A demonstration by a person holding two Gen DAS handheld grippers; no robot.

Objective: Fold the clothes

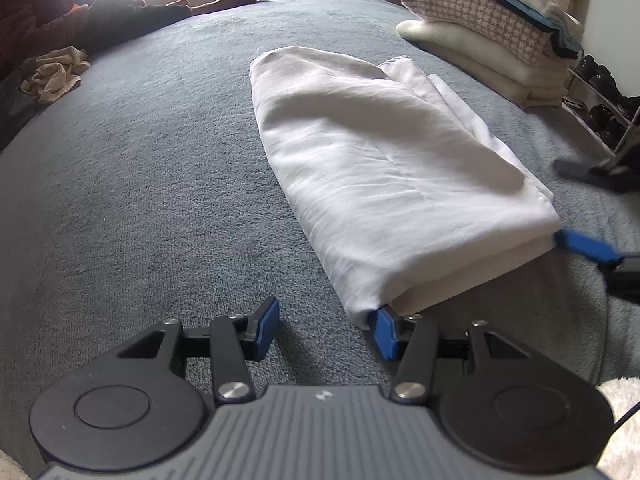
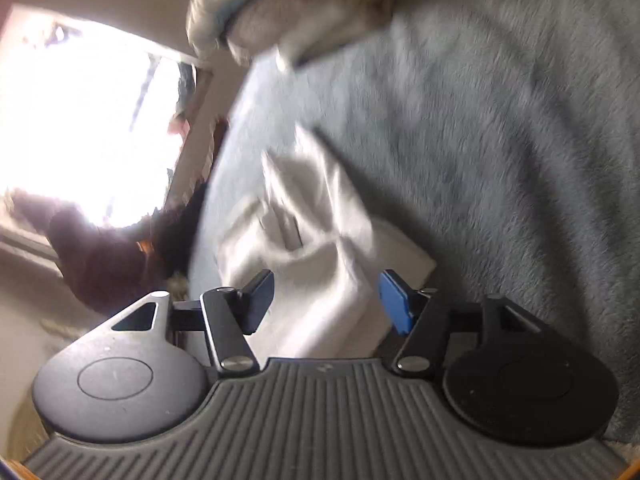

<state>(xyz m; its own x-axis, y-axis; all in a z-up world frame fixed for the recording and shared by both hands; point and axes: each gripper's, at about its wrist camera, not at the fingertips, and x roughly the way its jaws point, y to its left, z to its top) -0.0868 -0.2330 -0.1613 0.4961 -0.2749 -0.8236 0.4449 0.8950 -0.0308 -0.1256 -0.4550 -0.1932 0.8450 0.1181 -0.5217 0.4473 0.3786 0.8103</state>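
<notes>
**Ahead of the left tool: white piece folded, looks close to done**

Right in front of the left tool (image 1: 326,328) lies the white cloth (image 1: 384,168), already folded into a long flat bundle w/ several layers stacked at the near end. It's on the grey bed cover (image 1: 140,200), so no surface here, just the bed.

Tool states: left one is spread, nothing between the pads. Its right pad just touches the near corner of the bundle, left pad sits on bare cover. Right tool (image 2: 326,300) is spread too; cloth shows btwn the pads in its own blurry view, but the pads don't seem to press on it, so I'd say not pinching. From the left cam you can see one of its blue fingertips (image 1: 584,246) at the other near corner of the bundle.

Progress, imo: folds on this piece look finished or one fold short. Could take one more halving across the length, then go onto the stack of folded items (image 1: 492,28), which is far ahead and right of the left tool. A crumpled beige garment (image 1: 54,74) far ahead-left prob still needs doing.

Orientation: long axis runs away from the left tool, leaning slightly left as it goes. Squared multi-layer end faces the tools, rounder end points away.
</notes>
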